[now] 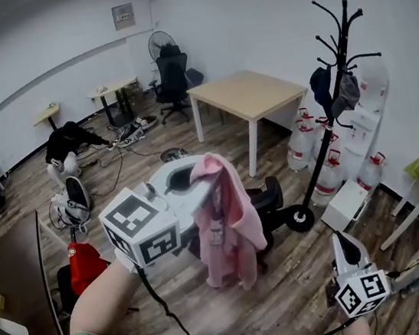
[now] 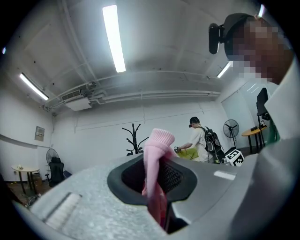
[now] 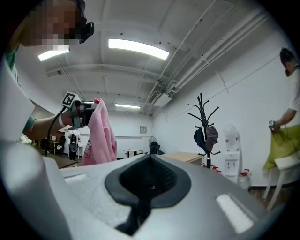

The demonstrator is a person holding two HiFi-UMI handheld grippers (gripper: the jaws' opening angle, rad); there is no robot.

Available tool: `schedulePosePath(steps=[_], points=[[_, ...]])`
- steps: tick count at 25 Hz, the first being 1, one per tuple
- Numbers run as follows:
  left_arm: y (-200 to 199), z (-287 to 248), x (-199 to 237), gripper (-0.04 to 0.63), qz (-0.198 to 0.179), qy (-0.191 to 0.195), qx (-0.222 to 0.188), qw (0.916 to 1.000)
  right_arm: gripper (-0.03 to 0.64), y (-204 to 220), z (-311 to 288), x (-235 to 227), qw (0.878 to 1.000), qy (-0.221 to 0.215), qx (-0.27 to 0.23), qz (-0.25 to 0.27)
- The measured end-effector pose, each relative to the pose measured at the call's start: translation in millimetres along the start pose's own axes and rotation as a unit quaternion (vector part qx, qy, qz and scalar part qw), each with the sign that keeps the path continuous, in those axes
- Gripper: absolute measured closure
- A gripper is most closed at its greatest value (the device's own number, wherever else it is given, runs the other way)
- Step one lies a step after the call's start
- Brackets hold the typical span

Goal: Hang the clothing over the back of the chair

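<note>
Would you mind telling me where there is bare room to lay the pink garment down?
The top of the beige table is bare. The wood floor between the pink garment and the right gripper is open. It is crowded around the water jugs by the coat rack and the cables at left.

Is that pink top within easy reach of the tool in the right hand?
Probably yes. The right tool is empty, jaws together, and nothing stands between it and the pink top, which hangs free from the left tool.
</note>
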State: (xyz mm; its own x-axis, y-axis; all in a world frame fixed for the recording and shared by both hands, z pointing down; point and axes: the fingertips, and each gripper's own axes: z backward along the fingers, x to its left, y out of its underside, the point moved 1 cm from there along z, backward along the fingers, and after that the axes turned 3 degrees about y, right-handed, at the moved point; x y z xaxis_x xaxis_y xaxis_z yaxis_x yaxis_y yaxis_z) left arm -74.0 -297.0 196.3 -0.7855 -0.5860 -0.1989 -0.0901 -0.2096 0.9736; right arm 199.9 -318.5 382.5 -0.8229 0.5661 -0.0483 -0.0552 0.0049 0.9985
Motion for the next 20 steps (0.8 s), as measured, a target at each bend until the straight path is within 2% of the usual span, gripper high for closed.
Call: schedulePosePath(steps=[4, 8, 14, 16, 20], points=[[13.5, -30.0, 37.0, 0.555, 0.027, 0.017, 0.019, 0.9993, 0.614, 15.5, -12.4, -6.7, 1.000, 0.018, 0.015, -0.007], [31.7, -57.7, 93.3, 0.555, 0.049, 0.012, 0.024, 0.9984, 0.614, 22.4, -23.2, -15.9, 0.998, 0.055, 0.020, -0.011], [55.9, -88.0, 166.1, 0.554, 0.050, 0.029, 0.033, 0.9978, 0.614, 21.1, -29.9, -17.2, 0.992, 0.126, 0.017, -0.018], [72.7, -98.5, 189.8, 0.554, 0.060, 0.030, 0.037, 0.9970, 0.614, 23.2, -34.8, -10.4, 0.990, 0.141, 0.018, -0.019], [134.8, -125.1, 227.9, 0.552, 0.088, 0.039, 0.082, 0.9920, 0.614, 29.2, -45.5, -0.2, 0.986, 0.164, 0.026, -0.010]])
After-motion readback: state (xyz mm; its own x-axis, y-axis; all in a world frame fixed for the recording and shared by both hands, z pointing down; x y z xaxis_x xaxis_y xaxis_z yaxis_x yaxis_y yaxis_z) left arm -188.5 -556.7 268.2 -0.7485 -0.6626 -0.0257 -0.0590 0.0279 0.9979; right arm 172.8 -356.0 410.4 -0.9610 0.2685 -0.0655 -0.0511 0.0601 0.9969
